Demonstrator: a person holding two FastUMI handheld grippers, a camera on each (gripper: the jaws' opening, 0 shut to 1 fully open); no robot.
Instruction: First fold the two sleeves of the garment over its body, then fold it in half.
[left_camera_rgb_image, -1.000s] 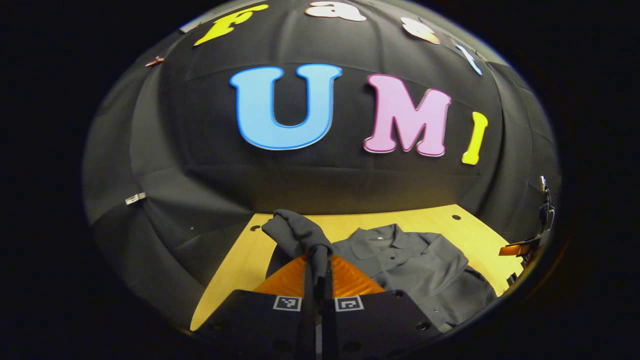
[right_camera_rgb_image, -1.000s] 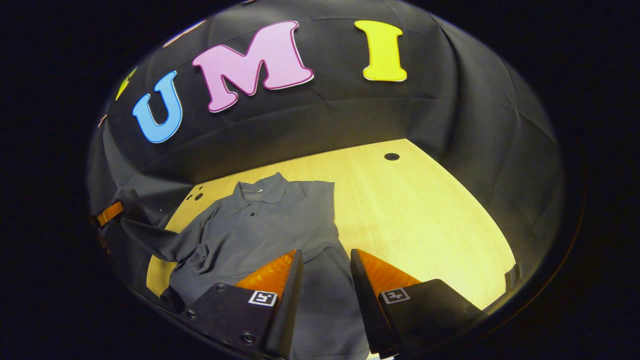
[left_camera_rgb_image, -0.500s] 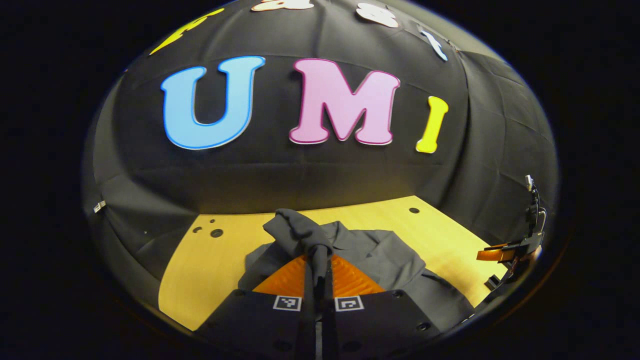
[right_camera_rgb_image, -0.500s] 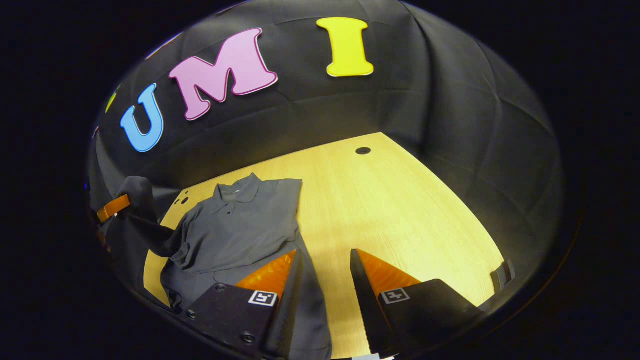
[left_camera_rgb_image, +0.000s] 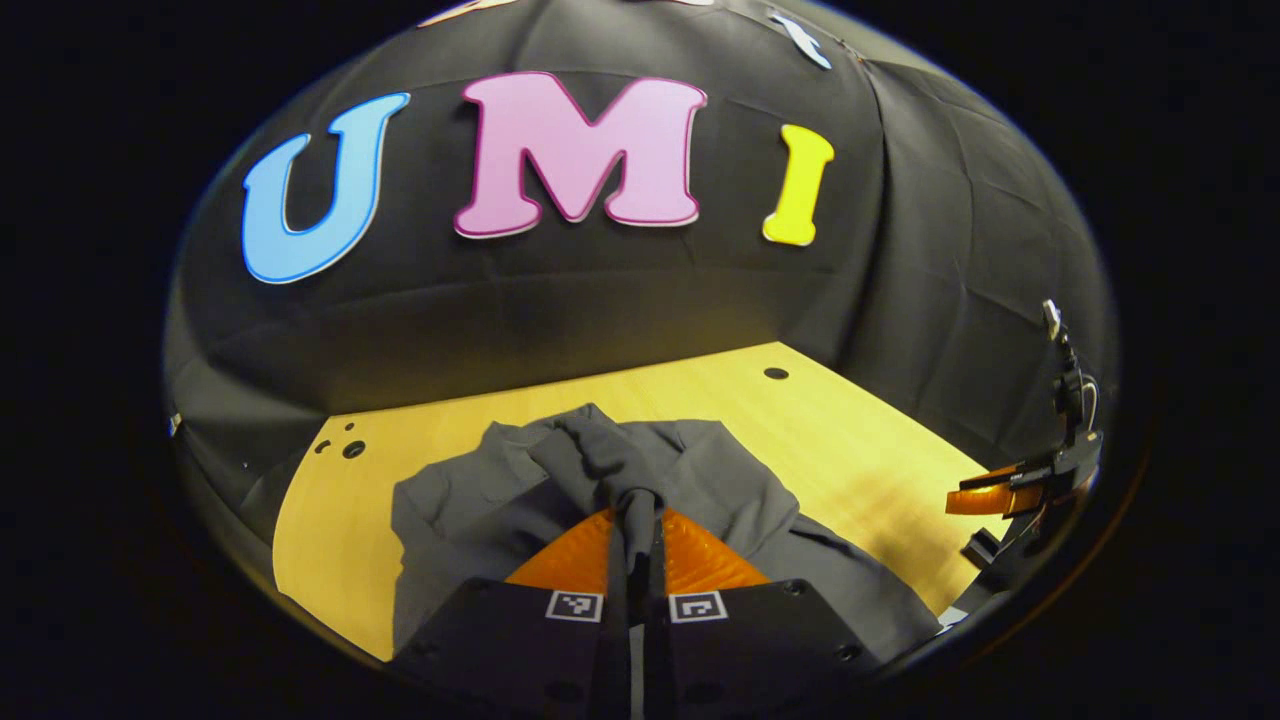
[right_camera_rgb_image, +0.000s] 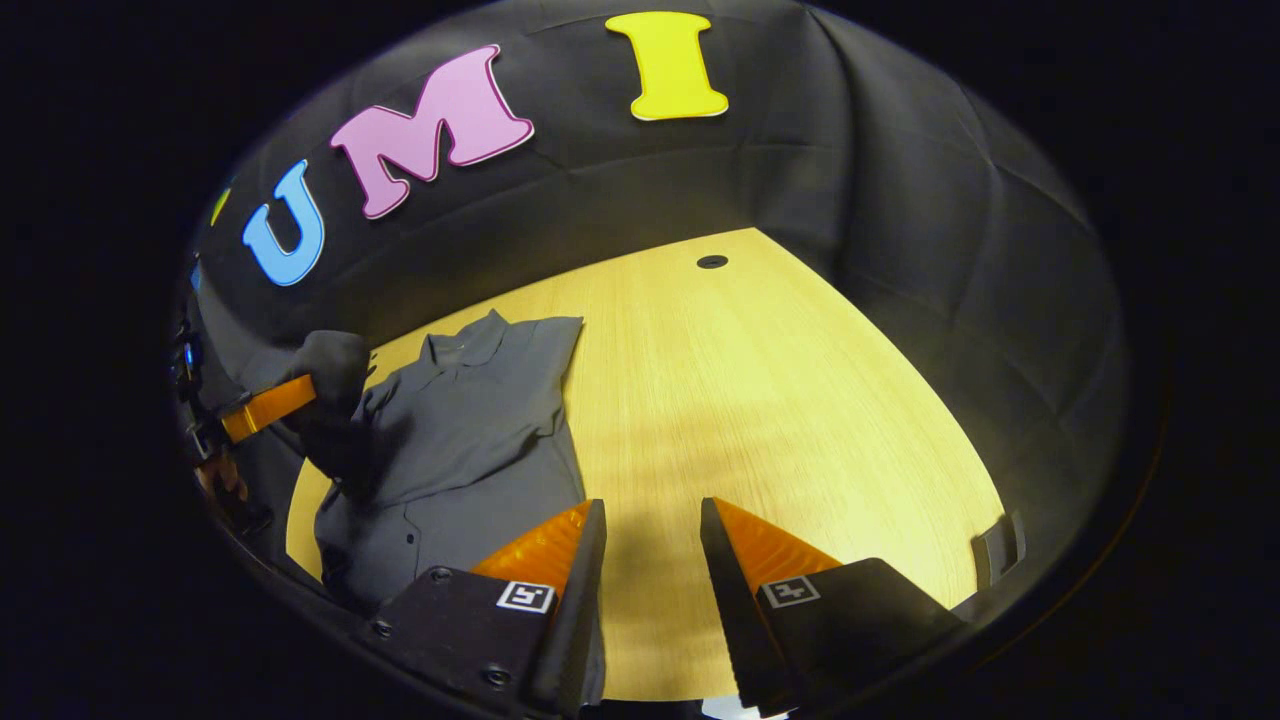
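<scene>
Left tongs (left_camera_rgb_image: 641, 520) pinch one sleeve (left_camera_rgb_image: 600, 455); right tongs (right_camera_rgb_image: 652, 530) spread, one shirt (right_camera_rgb_image: 470, 420).

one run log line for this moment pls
left gripper: shut on sleeve of grey collared shirt | right gripper: open, over yellow wooden table

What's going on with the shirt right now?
Left tool shut on sleeve, lifted over shirt. Right tool open, above table. Nothing blocking.
</scene>
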